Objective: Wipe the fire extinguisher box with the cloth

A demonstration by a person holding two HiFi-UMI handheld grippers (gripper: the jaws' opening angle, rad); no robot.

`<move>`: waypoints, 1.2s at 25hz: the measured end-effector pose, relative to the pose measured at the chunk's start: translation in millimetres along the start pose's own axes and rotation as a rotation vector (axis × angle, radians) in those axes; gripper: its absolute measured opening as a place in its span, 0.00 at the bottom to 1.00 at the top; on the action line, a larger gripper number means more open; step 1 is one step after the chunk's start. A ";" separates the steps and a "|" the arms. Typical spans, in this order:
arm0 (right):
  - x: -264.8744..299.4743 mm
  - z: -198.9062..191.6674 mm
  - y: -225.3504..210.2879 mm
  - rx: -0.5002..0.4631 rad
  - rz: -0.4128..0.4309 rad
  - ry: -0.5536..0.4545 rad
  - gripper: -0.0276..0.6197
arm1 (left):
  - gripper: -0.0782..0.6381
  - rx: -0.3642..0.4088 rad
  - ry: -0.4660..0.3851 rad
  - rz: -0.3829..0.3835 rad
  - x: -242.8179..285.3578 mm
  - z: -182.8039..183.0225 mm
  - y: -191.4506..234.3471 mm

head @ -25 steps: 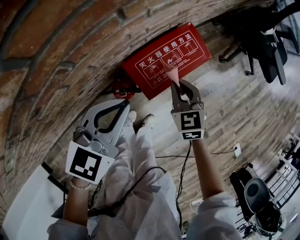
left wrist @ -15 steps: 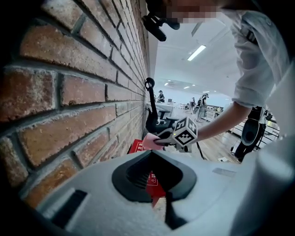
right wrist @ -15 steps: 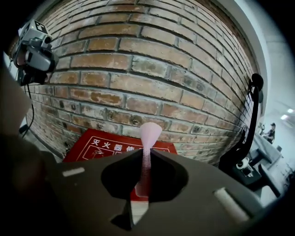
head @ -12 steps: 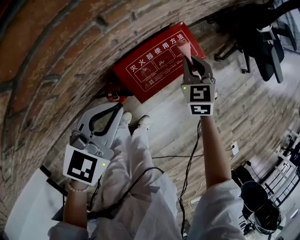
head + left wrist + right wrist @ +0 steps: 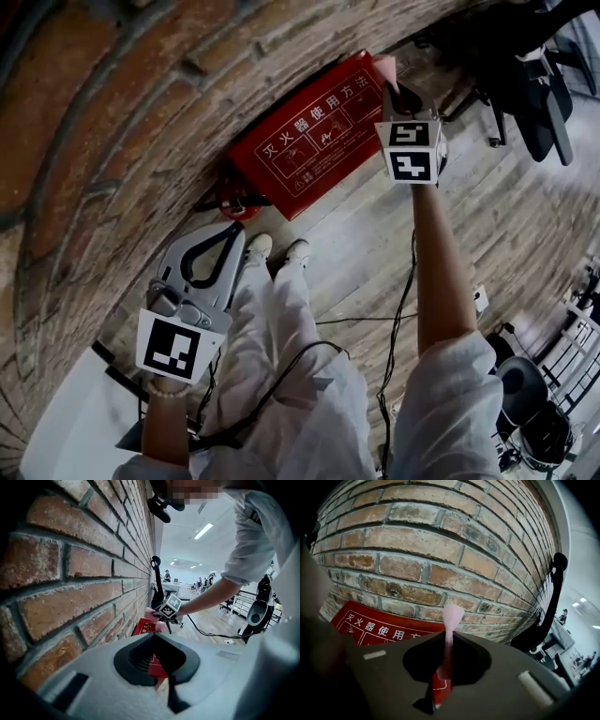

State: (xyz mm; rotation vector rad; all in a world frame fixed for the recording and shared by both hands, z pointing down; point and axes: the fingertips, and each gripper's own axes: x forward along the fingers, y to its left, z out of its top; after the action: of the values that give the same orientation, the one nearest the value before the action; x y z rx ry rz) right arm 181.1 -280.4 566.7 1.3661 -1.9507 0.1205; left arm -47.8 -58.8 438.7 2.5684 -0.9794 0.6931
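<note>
While the right gripper (image 5: 394, 86) pinches the pink cloth (image 5: 383, 66), seemingly touching a corner of the fire extinguisher box (image 5: 309, 141), the left gripper (image 5: 234, 231) hangs pressed together, empty, beside the brick wall (image 5: 112, 112).

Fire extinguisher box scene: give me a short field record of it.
box: red fire extinguisher box, white print, on the floor against the brick wall
cloth: pink cloth, pinched in the right hand-held gripper, at the box's far corner; contact unclear
left hand-held gripper: shut, empty, held away from the box
</note>
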 end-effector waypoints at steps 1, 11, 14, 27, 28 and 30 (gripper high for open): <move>4.5 0.0 -0.7 -0.008 0.000 0.010 0.08 | 0.11 -0.001 0.000 0.002 0.0 -0.3 0.5; 37.3 -5.3 18.5 -0.088 0.056 0.085 0.08 | 0.11 -0.048 0.011 0.021 4.3 -13.6 1.4; 41.2 -9.0 29.7 -0.093 0.086 0.098 0.08 | 0.11 -0.014 0.012 0.007 6.0 -13.2 1.3; 44.9 -7.8 73.6 -0.086 0.195 0.098 0.09 | 0.11 0.002 0.015 0.005 4.9 -14.2 10.6; 44.5 -7.0 76.7 -0.089 0.201 0.096 0.09 | 0.11 0.003 0.015 0.003 4.9 -14.3 10.9; 42.8 -6.1 82.5 -0.103 0.210 0.094 0.08 | 0.11 0.007 0.014 -0.002 4.7 -13.4 11.2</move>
State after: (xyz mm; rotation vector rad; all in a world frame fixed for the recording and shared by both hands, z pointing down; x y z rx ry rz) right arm 107.8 -275.3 623.8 1.0684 -1.9886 0.1784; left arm -56.8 -63.5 453.7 2.5665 -0.9717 0.7137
